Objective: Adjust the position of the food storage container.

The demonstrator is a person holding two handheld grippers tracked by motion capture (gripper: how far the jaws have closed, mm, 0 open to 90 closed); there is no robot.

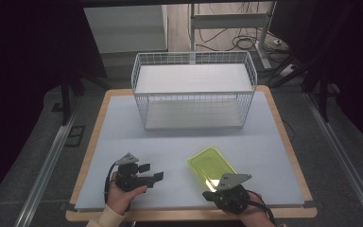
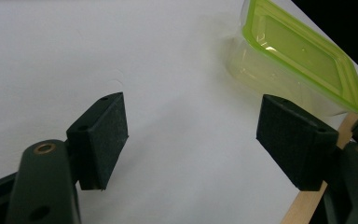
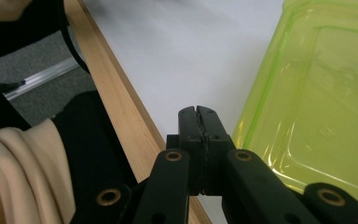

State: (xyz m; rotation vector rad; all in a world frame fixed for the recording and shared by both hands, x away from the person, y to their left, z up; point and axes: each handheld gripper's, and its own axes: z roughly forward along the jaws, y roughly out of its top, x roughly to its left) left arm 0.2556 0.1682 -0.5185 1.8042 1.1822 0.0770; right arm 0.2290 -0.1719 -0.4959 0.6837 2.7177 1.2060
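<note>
The green-lidded plastic container [image 1: 211,166] lay on the white-topped table [image 1: 123,127], near its front edge and to the right, well in front of the white wire basket [image 1: 194,90]. The right gripper [image 3: 198,112] hung just beside the container's near corner, its jaws pressed together with nothing between them. The left gripper [image 1: 152,173] rested at the front left, jaws spread wide over bare table and pointed toward the container.
</note>
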